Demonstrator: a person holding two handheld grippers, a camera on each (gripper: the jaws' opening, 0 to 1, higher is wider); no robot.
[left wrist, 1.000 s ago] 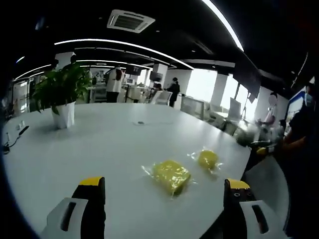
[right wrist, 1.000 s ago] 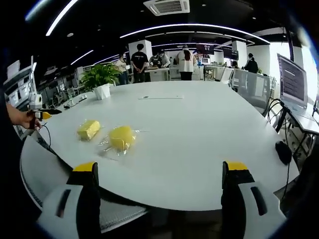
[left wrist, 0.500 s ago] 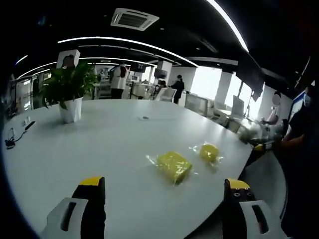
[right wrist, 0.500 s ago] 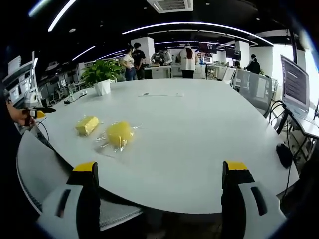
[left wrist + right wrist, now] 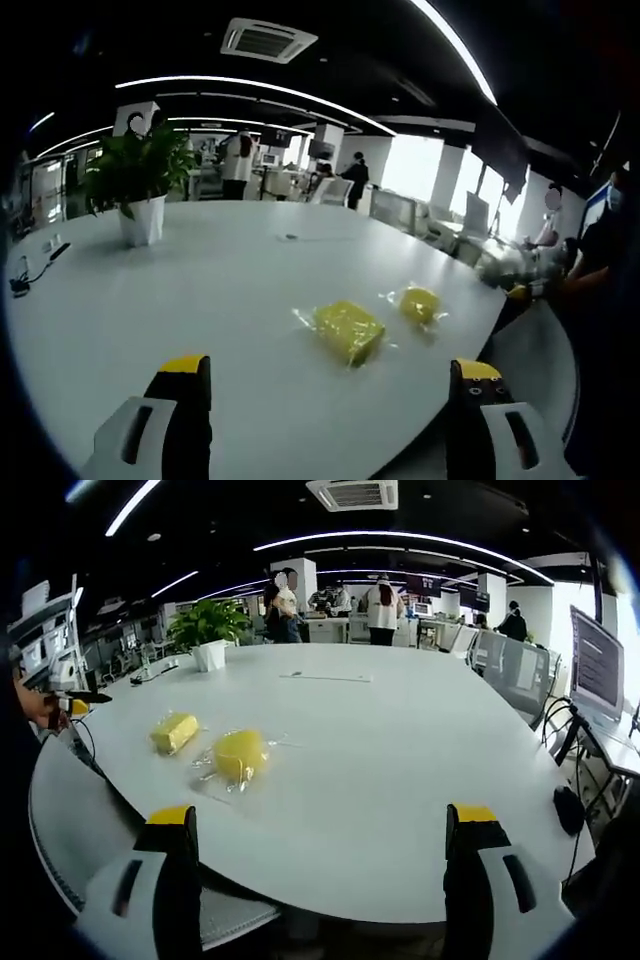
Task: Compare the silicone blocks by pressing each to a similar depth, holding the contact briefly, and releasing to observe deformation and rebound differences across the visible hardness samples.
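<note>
Left gripper view: we hold the left gripper with jaws apart and empty; the rectangular yellow block lies on the white table ahead, its long axis angled away rightward, the rounder yellow block just beyond it. A potted plant stands far behind.

Right gripper view: our right gripper, jaws apart, faces the rounder yellow block, the nearer one, ahead-left in an open-plan office.

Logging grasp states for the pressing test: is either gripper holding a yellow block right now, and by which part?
Nothing is held. The left gripper and right gripper are open, short of the yellow rectangular silicone block and rounder yellow block lying bagged on the white table.
</note>
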